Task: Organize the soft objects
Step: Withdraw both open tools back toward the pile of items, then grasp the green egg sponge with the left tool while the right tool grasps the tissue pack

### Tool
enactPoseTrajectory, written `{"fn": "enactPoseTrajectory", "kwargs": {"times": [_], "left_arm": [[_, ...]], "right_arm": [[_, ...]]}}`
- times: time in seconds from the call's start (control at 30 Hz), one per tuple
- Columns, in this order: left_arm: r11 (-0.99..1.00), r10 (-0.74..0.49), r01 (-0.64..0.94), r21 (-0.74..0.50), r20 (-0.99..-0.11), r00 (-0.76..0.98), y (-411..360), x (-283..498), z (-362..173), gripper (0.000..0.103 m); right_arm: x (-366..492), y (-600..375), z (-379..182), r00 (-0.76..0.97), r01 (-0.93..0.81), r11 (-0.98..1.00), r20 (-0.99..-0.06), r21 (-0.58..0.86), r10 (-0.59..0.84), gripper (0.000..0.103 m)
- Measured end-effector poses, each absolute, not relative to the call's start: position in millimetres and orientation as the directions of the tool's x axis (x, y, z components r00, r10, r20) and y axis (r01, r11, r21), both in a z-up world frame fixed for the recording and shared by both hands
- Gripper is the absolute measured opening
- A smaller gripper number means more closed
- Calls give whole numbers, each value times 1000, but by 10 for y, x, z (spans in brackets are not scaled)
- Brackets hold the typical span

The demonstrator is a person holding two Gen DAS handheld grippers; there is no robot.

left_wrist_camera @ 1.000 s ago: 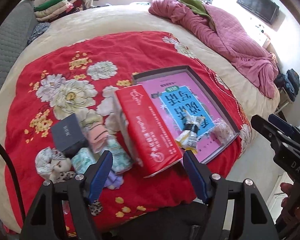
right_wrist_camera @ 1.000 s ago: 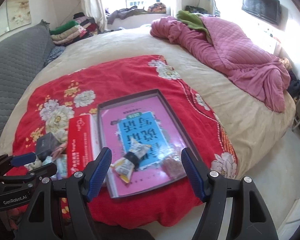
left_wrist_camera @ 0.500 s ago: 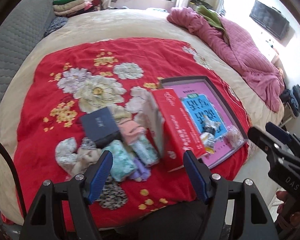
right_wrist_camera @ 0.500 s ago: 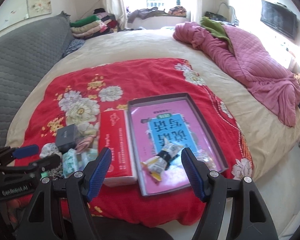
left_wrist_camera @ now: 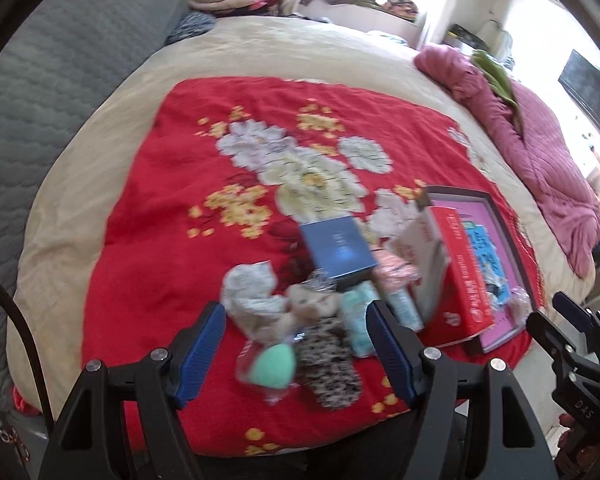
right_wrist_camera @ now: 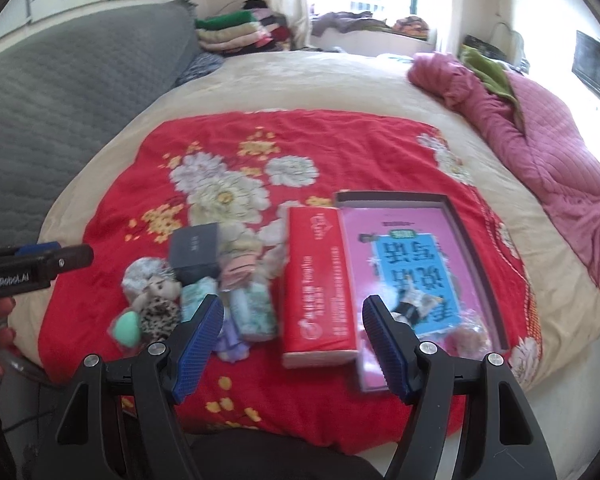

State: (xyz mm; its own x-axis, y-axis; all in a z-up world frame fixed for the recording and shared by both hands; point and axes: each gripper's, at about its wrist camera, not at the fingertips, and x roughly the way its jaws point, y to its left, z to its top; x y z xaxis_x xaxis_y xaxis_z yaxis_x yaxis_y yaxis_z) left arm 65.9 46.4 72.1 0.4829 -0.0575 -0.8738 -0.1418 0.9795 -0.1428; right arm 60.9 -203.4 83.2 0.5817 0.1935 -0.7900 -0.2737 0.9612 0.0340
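1. Soft pile (right_wrist_camera: 188,300): a huddle of small soft things lies on the red cloth (right_wrist_camera: 340,148) spread over the bed, near its front edge and left of the red pack (right_wrist_camera: 320,280). In it are a green sponge (left_wrist_camera: 270,364), a spotted scrunchie (left_wrist_camera: 332,364), a pale cloth ball (left_wrist_camera: 248,292) and some rolled pieces, with a dark box (left_wrist_camera: 338,250) resting on the far side.
2. A tray (right_wrist_camera: 480,256) sits just right of the red pack, touching it or nearly so. A wrapped item and a small pinkish piece already lie in its near end.
3. Left claw (left_wrist_camera: 296,354) hangs over the pile, jaws wide apart, nothing between the pads. Right claw (right_wrist_camera: 292,344) hovers above the red pack's near end, also wide and empty.
4. Risks, as I judge them: the pieces touch and overlap, so closing on one may drag a neighbour along. The sponge seems to sit in clear film that could slip from the pads. The box may tip if the pieces under it shift. The left view is blurred, so aim may be off.
5. Axes: the pile has no clear heading. The sponge's narrow tip points to the far right in the left view. The red pack and tray run near to far.
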Motion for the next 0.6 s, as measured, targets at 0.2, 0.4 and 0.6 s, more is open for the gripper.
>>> {"fn": "enactPoseTrajectory", "kwargs": {"times": [0.2, 0.4, 0.6], "left_arm": [[973, -34, -189, -129, -897, 442, 787, 529, 467, 72], [973, -41, -194, -124, -922, 384, 866, 440, 124, 72], [980, -62, -155, -121, -937, 344, 794, 377, -232, 72]], "right_arm": [[595, -1741, 723, 557, -336, 942, -803, 14, 211, 74], [566, -1527, 585, 532, -380, 925, -819, -4, 214, 74], [542, -1399, 410, 499, -409, 912, -839, -9, 216, 74]]}}
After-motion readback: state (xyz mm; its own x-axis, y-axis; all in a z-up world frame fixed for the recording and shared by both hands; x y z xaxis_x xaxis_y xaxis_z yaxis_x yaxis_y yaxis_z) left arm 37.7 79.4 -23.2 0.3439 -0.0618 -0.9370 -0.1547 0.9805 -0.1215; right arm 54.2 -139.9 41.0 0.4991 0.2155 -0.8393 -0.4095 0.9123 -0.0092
